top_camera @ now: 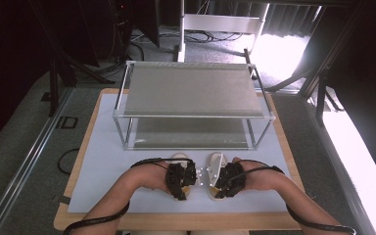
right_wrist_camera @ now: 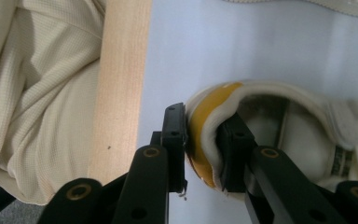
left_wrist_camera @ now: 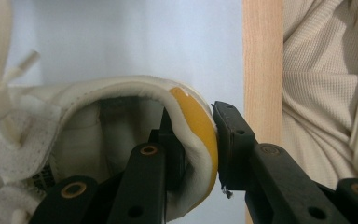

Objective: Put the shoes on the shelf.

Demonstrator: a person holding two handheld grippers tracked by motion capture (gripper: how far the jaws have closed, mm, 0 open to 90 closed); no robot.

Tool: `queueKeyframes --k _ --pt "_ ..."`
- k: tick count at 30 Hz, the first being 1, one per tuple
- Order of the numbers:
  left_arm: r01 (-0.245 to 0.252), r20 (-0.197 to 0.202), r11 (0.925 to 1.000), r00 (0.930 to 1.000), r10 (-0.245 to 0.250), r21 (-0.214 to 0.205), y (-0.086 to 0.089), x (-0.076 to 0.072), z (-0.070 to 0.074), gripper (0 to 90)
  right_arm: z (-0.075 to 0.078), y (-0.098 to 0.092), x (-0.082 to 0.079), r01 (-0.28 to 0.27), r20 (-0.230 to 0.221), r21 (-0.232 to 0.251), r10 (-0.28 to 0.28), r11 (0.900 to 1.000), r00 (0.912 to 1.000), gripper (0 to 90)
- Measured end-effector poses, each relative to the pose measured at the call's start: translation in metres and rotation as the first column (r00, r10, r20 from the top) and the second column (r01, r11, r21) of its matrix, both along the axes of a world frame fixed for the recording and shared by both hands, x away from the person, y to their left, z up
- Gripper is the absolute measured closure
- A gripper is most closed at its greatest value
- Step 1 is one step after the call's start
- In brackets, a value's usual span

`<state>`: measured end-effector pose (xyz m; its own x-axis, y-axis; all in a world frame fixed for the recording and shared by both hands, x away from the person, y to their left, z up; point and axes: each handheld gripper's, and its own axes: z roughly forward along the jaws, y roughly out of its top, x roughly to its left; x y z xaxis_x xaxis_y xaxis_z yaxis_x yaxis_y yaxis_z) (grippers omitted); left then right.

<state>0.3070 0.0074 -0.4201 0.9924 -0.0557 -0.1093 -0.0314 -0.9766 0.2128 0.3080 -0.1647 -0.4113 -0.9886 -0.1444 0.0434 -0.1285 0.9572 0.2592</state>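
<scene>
Pale matting covers the wooden worktop [top_camera: 78,196], with a 2-tier metal rack [top_camera: 191,105] standing at its far side and dark floor around it. Between the left gripper's [left_wrist_camera: 191,140] fingers sits the heel collar of the left shoe [left_wrist_camera: 121,126]: 1 finger inside the opening, the other outside against the yellow heel tab [left_wrist_camera: 193,121], clenched on the padded rim. The right gripper [right_wrist_camera: 205,144] mirrors this, 1 finger inside and 1 outside, grasping the yellow-tabbed heel of the right shoe [right_wrist_camera: 284,140].

Outward from the fingers, each cream shoe runs away from its heel, laces and toe lying beyond the grip. From above, the 2 shoes [top_camera: 200,171] lie side by side, just apart, near the worktop's front edge, with their long axes pointing toward the rack. Each hand holds its own shoe, so neither is nearer. The rack lies straight ahead of the toes, well apart from them; any lift would likely carry the shoes forward along their own length.
</scene>
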Motion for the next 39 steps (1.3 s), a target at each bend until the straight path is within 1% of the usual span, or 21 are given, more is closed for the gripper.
queueKeyframes --k 1,3,4,5,6,7,10,12,13,17,20,24,25,27,28,30,31,34,35,36,39 --pt "0.011 0.019 0.9998 0.9998 -0.01 -0.015 0.002 0.0 0.001 74.3 0.002 -0.002 -0.001 -0.003 0.011 -0.011 0.003 0.9999 0.9999 75.7" --pt "0.029 0.038 0.9989 0.9989 -0.027 -0.038 0.005 0.001 0.004 75.2 0.004 -0.006 0.002 0.001 0.021 0.005 -0.001 1.0 0.9998 75.8" --pt "0.029 0.038 0.9989 0.9989 -0.027 -0.038 0.005 0.001 0.004 75.6 0.006 -0.007 0.003 0.007 0.031 0.007 -0.007 0.9999 0.9995 75.8" --pt "0.036 0.055 0.998 0.9979 -0.033 -0.053 0.006 0.002 0.005 75.6 0.006 -0.007 0.003 0.007 0.031 0.007 -0.007 0.9999 0.9995 75.8" --pt "0.04 0.064 0.9967 0.9973 -0.035 -0.071 0.007 0.003 0.007 76.5 0.01 -0.01 0.006 0.013 0.05 0.016 -0.014 0.9998 0.9986 76.1" --pt "0.038 0.088 0.9932 0.9957 -0.029 -0.11 0.009 0.005 0.012 76.6 0.012 -0.011 0.007 0.008 0.065 0.018 -0.009 0.9998 0.9978 76.2" --pt "0.026 0.122 0.9896 0.9924 -0.009 -0.142 0.011 0.011 0.015 77.6 0.018 -0.013 0.012 0.013 0.102 0.021 -0.015 0.9997 0.9947 76.5" --pt "0.023 0.13 0.9898 0.9915 -0.004 -0.141 0.012 0.013 0.016 78.3 0.021 -0.013 0.016 0.009 0.111 0.024 -0.012 0.9997 0.9937 76.5" --pt "0.01 0.142 0.9889 0.9898 0.011 -0.148 0.011 0.017 0.016 78.5 0.023 -0.013 0.018 0.003 0.117 0.025 -0.006 0.9997 0.9932 76.5" --pt "0.01 0.155 0.9888 0.9879 0.013 -0.149 0.011 0.024 0.015 79.0 0.027 -0.011 0.026 0.0 0.132 0.017 -0.002 0.9999 0.9912 76.4" --pt "0.014 0.172 0.9885 0.9849 0.013 -0.151 0.01 0.033 0.014 79.1 0.032 -0.008 0.037 -0.011 0.151 0.018 0.009 0.9998 0.9885 76.2" --pt "0.017 0.191 0.9875 0.9816 0.014 -0.156 0.009 0.043 0.014 79.1 0.034 -0.001 0.05 -0.001 0.156 0.008 0.0 1.0 0.9878 76.0" --pt "0.033 0.212 0.9839 0.9773 0.005 -0.176 0.01 0.049 0.013 79.1 0.034 0.001 0.053 -0.001 0.16 0.006 0.001 1.0 0.9872 76.0" --pt "0.047 0.221 0.9828 0.9753 -0.006 -0.179 0.01 0.052 0.013 79.1 0.034 0.002 0.056 -0.001 0.16 0.01 0.0 1.0 0.9872 75.9" --pt "0.073 0.235 0.9786 0.9716 -0.026 -0.192 0.012 0.058 0.011 79.1 0.033 0.005 0.061 0.0 0.165 0.011 -0.001 0.9999 0.9863 75.8" --pt "0.073 0.235 0.9786 0.9716 -0.026 -0.192 0.012 0.058 0.011 79.1 0.033 0.006 0.064 -0.002 0.162 0.013 0.0 0.9999 0.9867 75.8" --pt "0.102 0.246 0.9753 0.9678 -0.052 -0.196 0.014 0.067 0.008 79.1 0.032 0.007 0.068 0.003 0.165 0.012 -0.005 0.9999 0.9862 75.7" --pt "0.115 0.25 0.9744 0.9663 -0.064 -0.194 0.013 0.077 0.004 79.1 0.029 0.012 0.076 0.0 0.187 0.004 -0.001 1.0 0.9824 75.7" --pt "0.124 0.257 0.9734 0.9638 -0.071 -0.193 0.013 0.08 0.003 79.1 0.028 0.013 0.078 0.004 0.192 0.004 -0.005 1.0 0.9813 75.7" --pt "0.124 0.257 0.9734 0.9638 -0.071 -0.193 0.013 0.08 0.003 79.1 0.026 0.014 0.08 0.001 0.198 0.011 -0.004 0.9999 0.9801 75.7" --pt "0.116 0.25 0.9691 0.9664 -0.059 -0.218 0.012 0.091 0.0 79.1 0.022 0.016 0.087 0.004 0.203 0.031 -0.01 0.9995 0.9791 75.6"
